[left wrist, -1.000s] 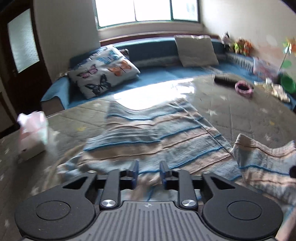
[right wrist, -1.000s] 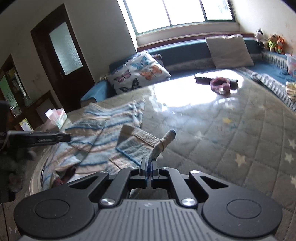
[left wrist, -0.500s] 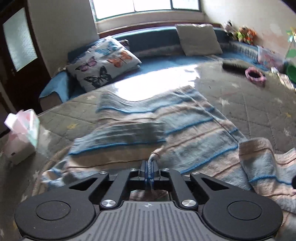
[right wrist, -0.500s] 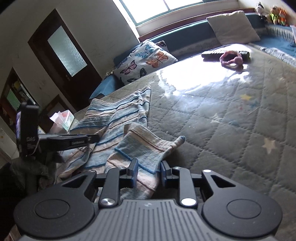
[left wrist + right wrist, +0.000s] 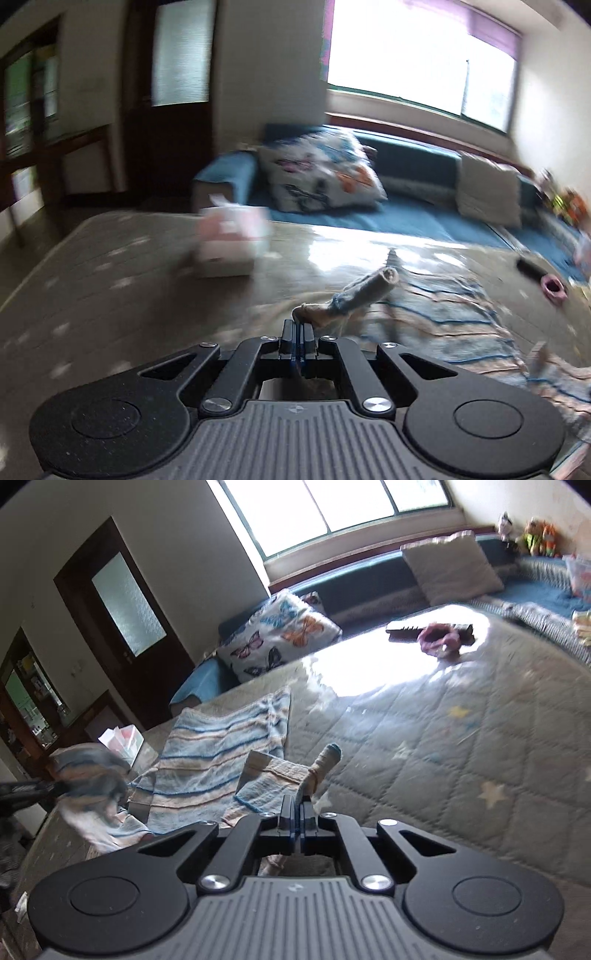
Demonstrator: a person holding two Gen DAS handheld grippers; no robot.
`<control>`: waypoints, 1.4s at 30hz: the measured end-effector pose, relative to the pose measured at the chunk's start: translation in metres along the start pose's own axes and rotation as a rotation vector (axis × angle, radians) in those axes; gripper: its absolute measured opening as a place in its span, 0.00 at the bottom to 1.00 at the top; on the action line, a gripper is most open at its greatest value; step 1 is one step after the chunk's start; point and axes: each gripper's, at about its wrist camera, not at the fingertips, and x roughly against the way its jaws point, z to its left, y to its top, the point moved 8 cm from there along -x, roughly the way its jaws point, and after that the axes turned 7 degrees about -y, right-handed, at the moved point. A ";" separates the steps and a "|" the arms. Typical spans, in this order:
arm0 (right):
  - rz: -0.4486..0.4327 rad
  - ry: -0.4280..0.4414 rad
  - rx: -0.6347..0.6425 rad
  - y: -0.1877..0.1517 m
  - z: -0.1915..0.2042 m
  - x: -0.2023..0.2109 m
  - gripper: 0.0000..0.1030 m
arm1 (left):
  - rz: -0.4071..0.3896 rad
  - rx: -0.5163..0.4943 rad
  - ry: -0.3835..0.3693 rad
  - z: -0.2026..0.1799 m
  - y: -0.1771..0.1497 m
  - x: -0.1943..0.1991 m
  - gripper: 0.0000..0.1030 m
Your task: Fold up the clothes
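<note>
No brand name or lettering can be read in either view; the small round mark on each gripper body is too tiny to make out.

The left gripper has its jaws pressed together on a bunched corner of the striped garment, which sticks out past the tips as a rolled tube. From the right wrist view, that same pinched corner hangs lifted above the table edge at far left (blurred).

The right gripper is likewise clamped tight on another corner of the striped garment, the cloth poking up beyond the tips.

The rest of the blue-and-beige knit lies spread on the quilted star-print table cover. A pink tissue box stands near the garment's far edge.
</note>
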 end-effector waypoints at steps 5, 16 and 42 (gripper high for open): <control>-0.051 -0.025 0.032 0.001 -0.002 0.035 0.02 | -0.003 0.099 0.013 0.042 -0.024 0.051 0.01; 0.062 -0.159 0.107 -0.044 -0.034 0.077 0.04 | 0.175 0.156 0.087 0.093 -0.112 0.096 0.02; 0.195 -0.127 0.338 -0.024 0.014 -0.047 0.08 | 0.189 -0.030 -0.012 0.017 -0.049 -0.006 0.05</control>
